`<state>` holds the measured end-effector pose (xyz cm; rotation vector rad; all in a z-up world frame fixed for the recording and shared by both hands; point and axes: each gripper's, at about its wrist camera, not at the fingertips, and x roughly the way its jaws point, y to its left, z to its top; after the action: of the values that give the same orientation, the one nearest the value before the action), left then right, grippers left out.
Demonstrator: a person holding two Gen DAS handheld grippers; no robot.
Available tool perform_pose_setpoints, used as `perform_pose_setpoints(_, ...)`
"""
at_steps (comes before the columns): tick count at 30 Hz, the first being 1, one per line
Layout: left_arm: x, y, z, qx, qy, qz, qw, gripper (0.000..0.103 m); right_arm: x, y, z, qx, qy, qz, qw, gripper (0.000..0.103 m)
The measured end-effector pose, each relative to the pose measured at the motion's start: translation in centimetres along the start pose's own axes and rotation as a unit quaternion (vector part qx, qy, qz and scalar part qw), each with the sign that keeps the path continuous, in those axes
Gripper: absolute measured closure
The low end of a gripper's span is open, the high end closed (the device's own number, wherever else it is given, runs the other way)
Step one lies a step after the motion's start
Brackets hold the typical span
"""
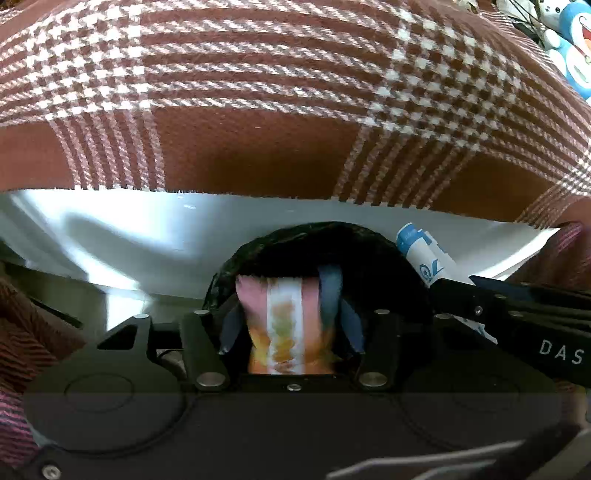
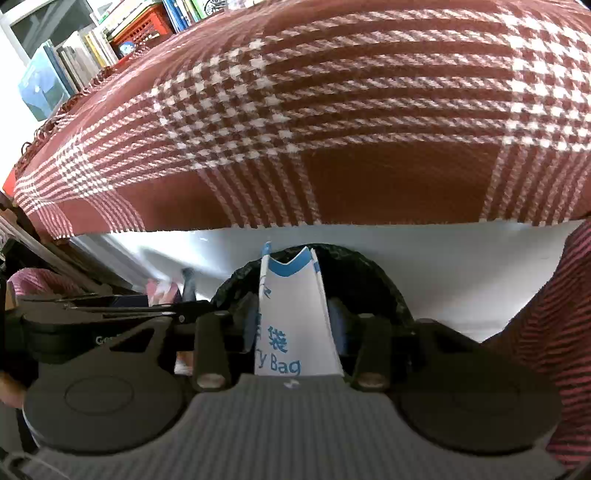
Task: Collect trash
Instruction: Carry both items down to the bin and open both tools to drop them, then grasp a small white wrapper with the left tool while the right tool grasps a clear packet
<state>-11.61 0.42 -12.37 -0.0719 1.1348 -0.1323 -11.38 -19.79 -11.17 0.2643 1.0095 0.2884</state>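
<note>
My left gripper (image 1: 288, 284) is shut on a pink, white and orange snack wrapper (image 1: 282, 321), held just over the opening of a bin lined with a black bag (image 1: 376, 243). My right gripper (image 2: 295, 291) is shut on a white and blue paper bag (image 2: 295, 314) printed "Bag", above the same black-lined bin (image 2: 373, 269). The paper bag (image 1: 428, 254) and the right gripper's black body show at the right of the left wrist view. The wrapper (image 2: 159, 290) and the left gripper (image 2: 173, 284) appear at the left of the right wrist view.
A table draped with a brown and white plaid cloth (image 1: 258, 92) fills the upper half of both views, its hem hanging just beyond the bin. White floor (image 1: 129, 236) lies under it. Books and an orange crate (image 2: 144, 26) stand far left. A pink-striped sleeve (image 2: 554, 332) is at right.
</note>
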Motion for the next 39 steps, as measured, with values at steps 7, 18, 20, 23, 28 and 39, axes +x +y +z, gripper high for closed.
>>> perform_pose_setpoints(7,-0.1,0.1,0.4,-0.002,-0.002,0.002,1.0000,0.027,0.1,-0.2,0.1,0.006,-0.001,0.004,1.000,0.038)
perform_pose_setpoints(18,-0.4,0.0,0.5,-0.009,-0.004,0.008,0.9999,0.021,-0.1,-0.2,0.1,0.008,-0.003,0.004,1.000,0.036)
perform_pose_setpoints(20,-0.6,-0.1,0.5,-0.009,-0.005,0.009,0.9999,0.021,-0.2,-0.2,0.1,0.008,-0.003,0.004,1.000,0.036)
perform_pose_setpoints(23,-1.0,-0.2,0.6,-0.008,-0.008,0.010,0.9999,0.021,-0.3,-0.3,0.1,0.008,-0.004,0.003,1.000,0.036)
perform_pose_setpoints(28,-1.6,-0.4,0.7,-0.004,-0.016,0.013,0.9998,0.020,-0.7,-0.1,0.3,-0.003,-0.011,0.002,1.000,0.036)
perform_pose_setpoints(39,-7.2,-0.8,2.7,0.041,-0.088,0.006,0.9953,0.019,-4.7,0.8,2.8,-0.066,-0.069,0.018,0.995,0.032)
